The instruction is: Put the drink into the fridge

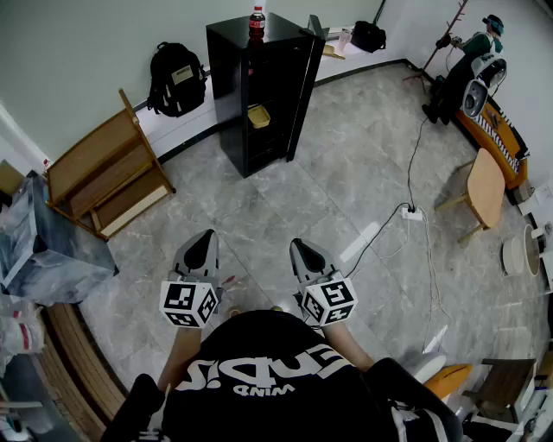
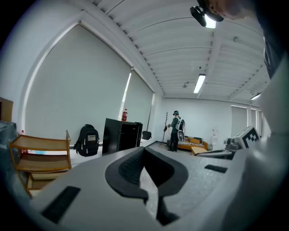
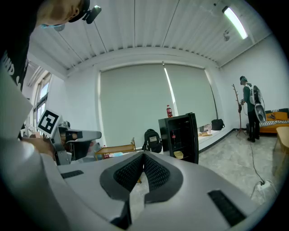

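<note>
My right claw (image 3: 143,154) is clenched with its ribbed pads pressed tip to tip and nothing between them. My left claw (image 2: 144,149) looks the same, closed and empty. Both are held out in front of the person's chest, side by side and near each other, pointing almost level over bare grey floor (image 1: 346,173).

Straight ahead of the claws and well apart from them stands the black fridge (image 1: 259,95). Its door (image 1: 307,69) is swung open on the right-claw side. The drink (image 1: 257,22), a dark bottle with a red cap and label, stands upright on the fridge's top, above the open compartment. A yellow container (image 1: 258,116) sits on a shelf inside. A backpack (image 1: 177,78) leans on the wall beyond the left claw, and nearer on that side is a wooden shelf (image 1: 108,177). A cable (image 1: 415,164) trails across the floor off to the right.

I judge this to be the approach: nothing has been picked up yet and the bottle is out of reach. Next I need to walk up to the fridge, open one claw, raise it to the top and close it round the bottle's body. The open door spares me one step, so after the grasp the bottle only has to come down onto a free shelf.
</note>
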The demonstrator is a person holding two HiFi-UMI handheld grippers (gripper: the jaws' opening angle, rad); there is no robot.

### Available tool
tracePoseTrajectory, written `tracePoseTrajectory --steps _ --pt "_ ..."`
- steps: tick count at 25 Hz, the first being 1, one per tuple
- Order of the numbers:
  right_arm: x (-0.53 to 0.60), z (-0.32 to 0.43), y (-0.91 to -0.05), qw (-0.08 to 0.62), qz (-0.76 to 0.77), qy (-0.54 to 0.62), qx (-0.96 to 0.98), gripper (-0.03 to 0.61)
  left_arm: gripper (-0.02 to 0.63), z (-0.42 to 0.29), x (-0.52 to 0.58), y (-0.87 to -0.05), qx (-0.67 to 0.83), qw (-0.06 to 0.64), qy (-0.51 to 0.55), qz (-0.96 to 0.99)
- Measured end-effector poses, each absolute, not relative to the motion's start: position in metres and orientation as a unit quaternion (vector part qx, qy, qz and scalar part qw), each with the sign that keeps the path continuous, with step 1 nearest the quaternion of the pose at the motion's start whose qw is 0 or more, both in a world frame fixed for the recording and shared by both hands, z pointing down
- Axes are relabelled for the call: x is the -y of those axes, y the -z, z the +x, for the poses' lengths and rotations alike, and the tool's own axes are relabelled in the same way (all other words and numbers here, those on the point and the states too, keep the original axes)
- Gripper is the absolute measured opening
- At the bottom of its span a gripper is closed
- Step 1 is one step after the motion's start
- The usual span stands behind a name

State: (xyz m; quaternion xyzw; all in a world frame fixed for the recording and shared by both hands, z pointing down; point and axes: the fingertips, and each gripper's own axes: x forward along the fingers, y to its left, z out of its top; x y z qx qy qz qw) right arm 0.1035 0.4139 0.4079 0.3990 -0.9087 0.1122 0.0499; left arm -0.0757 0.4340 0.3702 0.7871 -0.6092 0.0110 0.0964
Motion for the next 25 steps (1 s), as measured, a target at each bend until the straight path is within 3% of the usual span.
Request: tracePoseTrajectory --steps 25 --pt "-0.435 0.054 -0.416 0.029 0.439 -0.099 0.893 0.023 0.008 -0.106 -0.429 -0.384 0.549 0.087 -0.021 0.831"
